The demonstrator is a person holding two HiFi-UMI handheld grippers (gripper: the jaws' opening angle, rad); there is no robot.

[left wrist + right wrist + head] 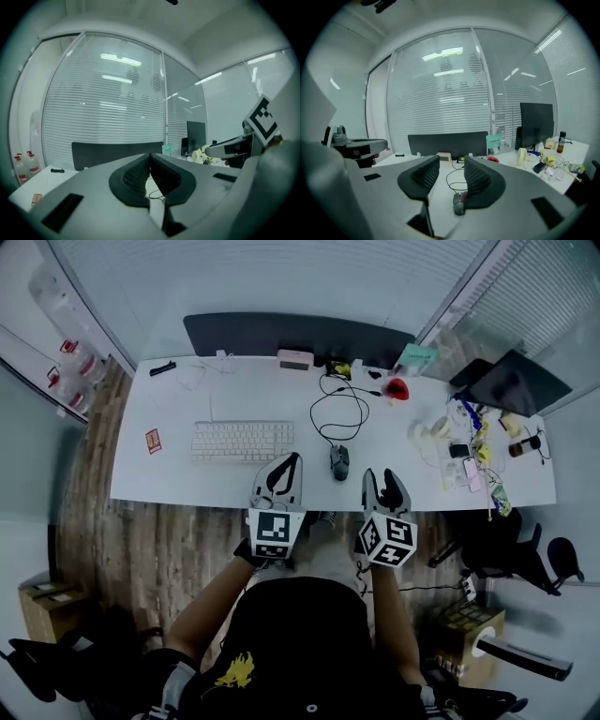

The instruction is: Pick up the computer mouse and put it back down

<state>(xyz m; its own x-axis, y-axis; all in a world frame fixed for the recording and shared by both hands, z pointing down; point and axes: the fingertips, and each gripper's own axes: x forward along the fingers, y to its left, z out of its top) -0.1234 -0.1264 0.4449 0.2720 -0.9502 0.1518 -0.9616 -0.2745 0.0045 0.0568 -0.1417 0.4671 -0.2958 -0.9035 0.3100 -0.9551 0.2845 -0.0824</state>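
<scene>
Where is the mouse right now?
In the head view, the mouse lies on the white desk, just right of the keyboard and near the desk's front edge. Its cable loops away toward the back.

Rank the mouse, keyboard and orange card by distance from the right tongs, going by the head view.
1. Mouse: just left of the right tongs.
2. Keyboard: further left.
3. Card: far left, past the keyboard.
</scene>
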